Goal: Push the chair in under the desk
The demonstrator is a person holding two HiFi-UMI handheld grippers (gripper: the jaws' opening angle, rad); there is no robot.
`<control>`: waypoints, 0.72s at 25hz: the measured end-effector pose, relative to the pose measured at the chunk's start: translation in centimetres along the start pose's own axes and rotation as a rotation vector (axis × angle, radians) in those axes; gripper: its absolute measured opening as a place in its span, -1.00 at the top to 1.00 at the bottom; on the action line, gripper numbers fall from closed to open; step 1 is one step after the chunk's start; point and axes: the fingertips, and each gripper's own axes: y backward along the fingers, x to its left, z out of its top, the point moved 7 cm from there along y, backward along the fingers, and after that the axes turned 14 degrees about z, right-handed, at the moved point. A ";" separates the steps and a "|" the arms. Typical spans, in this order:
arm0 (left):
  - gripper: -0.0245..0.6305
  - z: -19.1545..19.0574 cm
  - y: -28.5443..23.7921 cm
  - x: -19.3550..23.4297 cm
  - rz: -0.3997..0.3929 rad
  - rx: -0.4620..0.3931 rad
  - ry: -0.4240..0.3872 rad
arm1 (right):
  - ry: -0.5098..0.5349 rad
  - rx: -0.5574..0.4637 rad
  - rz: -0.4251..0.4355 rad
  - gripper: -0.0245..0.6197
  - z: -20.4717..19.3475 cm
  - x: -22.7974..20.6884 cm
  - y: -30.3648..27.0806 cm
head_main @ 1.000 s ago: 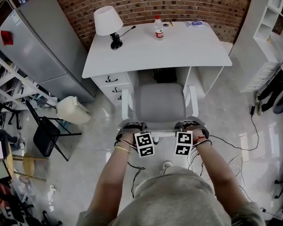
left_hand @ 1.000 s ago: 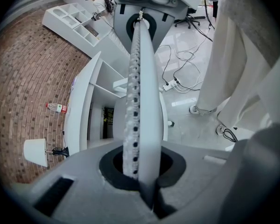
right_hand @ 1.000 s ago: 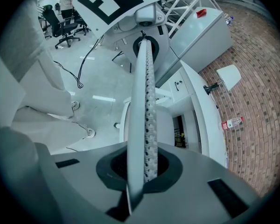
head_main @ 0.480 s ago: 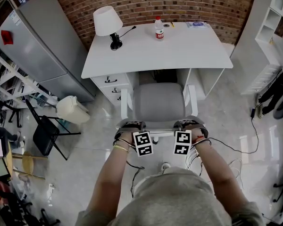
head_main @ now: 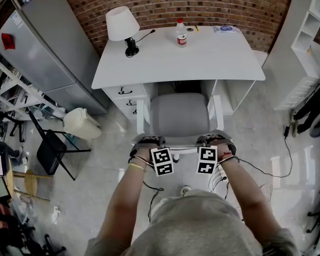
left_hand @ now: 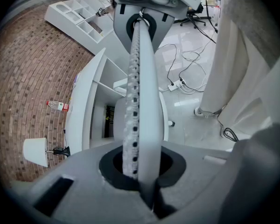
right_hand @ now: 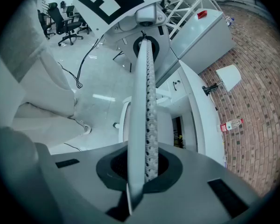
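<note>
The chair (head_main: 179,113) has a grey seat, white armrests and a white perforated backrest; it faces the white desk (head_main: 213,57), its front reaching the desk's edge. My left gripper (head_main: 149,141) is shut on the left of the backrest's top edge, and my right gripper (head_main: 212,140) is shut on the right. In the left gripper view the backrest (left_hand: 141,92) runs straight between the jaws of the left gripper (left_hand: 140,171). The right gripper view shows the same backrest (right_hand: 147,97) clamped in the right gripper (right_hand: 141,171). The chair's base is hidden under the seat.
A lamp (head_main: 121,25) and a bottle (head_main: 181,32) stand on the desk, with drawers (head_main: 127,97) under its left side. A grey cabinet (head_main: 48,52), a pale bin (head_main: 81,124) and a black folding chair (head_main: 53,151) are at left. Cables (head_main: 256,169) lie on the floor at right, by white shelves (head_main: 314,25).
Both hands and the chair have edged a little toward the desk. The grip on the backrest is unchanged.
</note>
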 end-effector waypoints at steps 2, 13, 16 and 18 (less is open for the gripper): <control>0.88 0.2 -0.2 0.1 0.001 0.002 0.002 | 0.004 0.001 -0.001 0.89 -0.3 -0.3 -0.1; 0.88 0.7 -1.5 1.3 0.006 0.010 0.009 | 0.017 -0.002 -0.007 0.89 -1.2 -2.0 -0.4; 0.88 0.7 -1.8 1.6 0.007 0.010 0.011 | 0.021 0.002 -0.010 0.89 -1.3 -2.4 -0.6; 0.88 0.8 -2.0 1.8 0.008 0.008 0.011 | 0.021 0.002 -0.012 0.89 -1.4 -2.7 -0.6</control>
